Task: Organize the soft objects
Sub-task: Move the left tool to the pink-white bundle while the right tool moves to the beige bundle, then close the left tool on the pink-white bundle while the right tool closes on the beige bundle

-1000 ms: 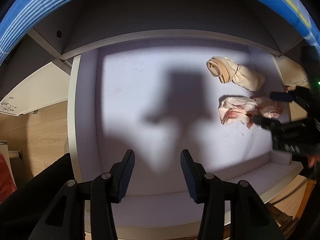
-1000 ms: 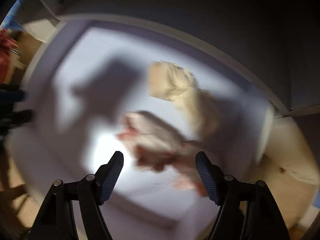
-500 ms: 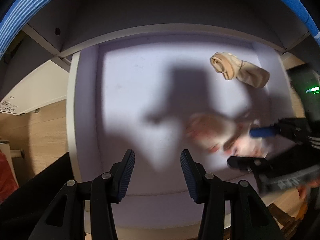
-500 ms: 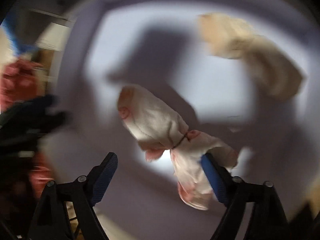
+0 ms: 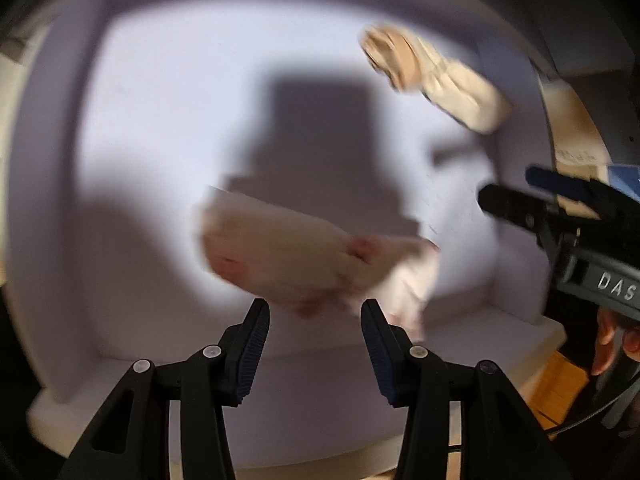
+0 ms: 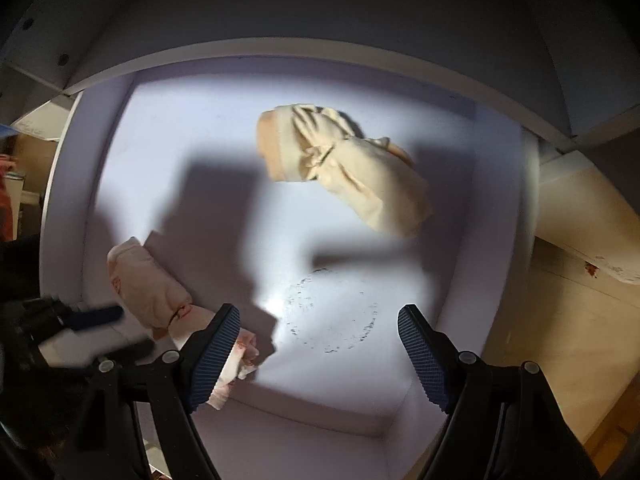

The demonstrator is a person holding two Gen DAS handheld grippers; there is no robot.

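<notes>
Now the left gripper [image 5: 312, 334], jaws apart and empty, hovers over the pink-printed sock roll [image 5: 292, 256] near the drawer's [image 6: 492, 240] front wall while the right gripper [image 6: 316, 354] stands spread and empty; next, probably, lower and pinch.

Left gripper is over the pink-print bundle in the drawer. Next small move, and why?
Probably ease the left gripper down a little so its fingers straddle the pink-print bundle, then close. Its jaws are parted with nothing between them, the bundle lies just ahead, and the right gripper stands open off to the side, holding nothing.
</notes>
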